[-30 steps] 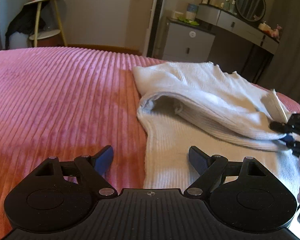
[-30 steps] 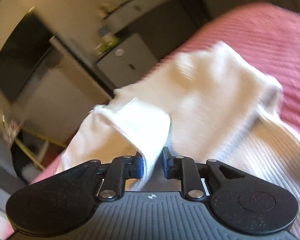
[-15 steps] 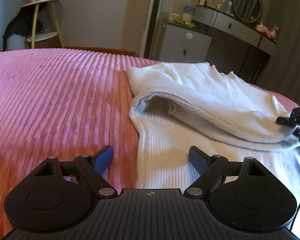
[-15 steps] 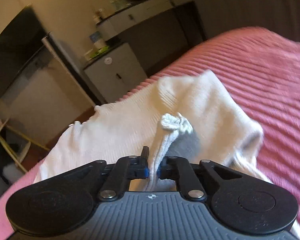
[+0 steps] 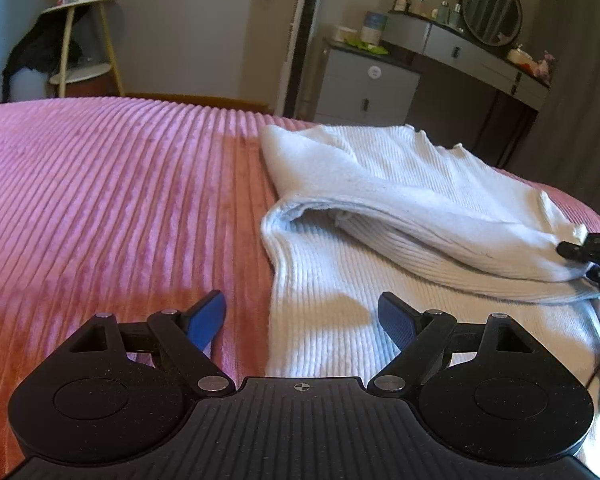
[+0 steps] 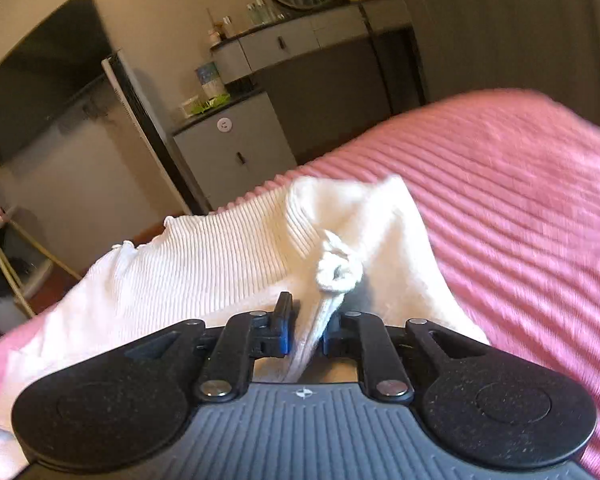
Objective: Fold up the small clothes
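A white ribbed garment lies on the pink ribbed bedspread, its far half folded over toward the near half. My left gripper hovers open over the garment's near left edge and holds nothing. In the right wrist view, my right gripper has a bunched strip of the garment between its pads. Its jaws are opening slightly, though the cloth still looks pinched. The left wrist view shows the right gripper at the fold's right corner.
The bedspread stretches wide to the left of the garment and beyond it on the right. Past the bed stand a grey cabinet, a dressing table with a round mirror and a small yellow-legged shelf.
The right gripper has carried the pinched cloth edge sideways, toward the right in the left wrist view, and rolled. The folded layer now lies lower and flatter. The left gripper stayed put.
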Demonstrator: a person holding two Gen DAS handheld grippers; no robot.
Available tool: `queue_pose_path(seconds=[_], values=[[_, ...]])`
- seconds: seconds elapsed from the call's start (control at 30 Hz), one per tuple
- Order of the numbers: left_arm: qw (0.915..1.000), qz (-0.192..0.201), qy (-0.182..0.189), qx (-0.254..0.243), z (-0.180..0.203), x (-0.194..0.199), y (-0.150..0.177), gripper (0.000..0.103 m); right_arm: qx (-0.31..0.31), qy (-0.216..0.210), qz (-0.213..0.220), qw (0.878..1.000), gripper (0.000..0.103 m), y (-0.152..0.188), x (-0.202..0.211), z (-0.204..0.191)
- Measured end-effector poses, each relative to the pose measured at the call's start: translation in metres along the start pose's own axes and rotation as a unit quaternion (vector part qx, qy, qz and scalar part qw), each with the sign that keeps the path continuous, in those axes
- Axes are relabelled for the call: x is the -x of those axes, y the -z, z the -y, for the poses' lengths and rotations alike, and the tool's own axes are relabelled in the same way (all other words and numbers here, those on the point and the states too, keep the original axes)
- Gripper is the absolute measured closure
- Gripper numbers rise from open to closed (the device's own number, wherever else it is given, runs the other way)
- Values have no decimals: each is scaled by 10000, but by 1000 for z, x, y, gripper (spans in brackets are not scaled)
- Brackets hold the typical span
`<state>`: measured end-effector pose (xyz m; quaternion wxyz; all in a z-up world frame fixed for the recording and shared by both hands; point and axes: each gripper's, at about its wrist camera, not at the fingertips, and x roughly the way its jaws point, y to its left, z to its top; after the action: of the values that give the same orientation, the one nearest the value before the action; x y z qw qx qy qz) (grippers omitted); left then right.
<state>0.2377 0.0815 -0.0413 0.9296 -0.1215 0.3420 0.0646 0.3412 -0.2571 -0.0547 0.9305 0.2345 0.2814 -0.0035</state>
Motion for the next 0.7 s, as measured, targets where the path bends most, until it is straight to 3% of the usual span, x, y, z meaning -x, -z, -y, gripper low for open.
queue_pose_path(seconds=[0.07,0.13,0.17,0.27,0.37,0.53,0.67,0.7], values=[[10000,23,5,38,0,0,-1,16,-213,57,-5,9998,81,0,15,2],[9999,73,-8,83,-2,1,-2,16,-260,77,106,9996,67,3,33,-4],[9999,86,-21,101,-2,1,-3,16,-198,100,173,9996,66,4,38,-12],[9998,76,-33,173,-4,1,-5,16,67,51,356,9993,66,16,57,-37],[9997,96,-68,208,-6,4,-6,16,442,-575,204,9972,66,21,49,-70],[9995,4,-317,83,-11,2,-10,16,1477,-1410,-282,9785,76,55,26,-141],[9990,-162,-180,373,-25,-2,-13,15,1811,-1091,-983,9724,77,79,-11,-154],[9989,-183,-156,403,-26,-3,-12,15,1806,-1207,-834,9725,77,82,-10,-149]])
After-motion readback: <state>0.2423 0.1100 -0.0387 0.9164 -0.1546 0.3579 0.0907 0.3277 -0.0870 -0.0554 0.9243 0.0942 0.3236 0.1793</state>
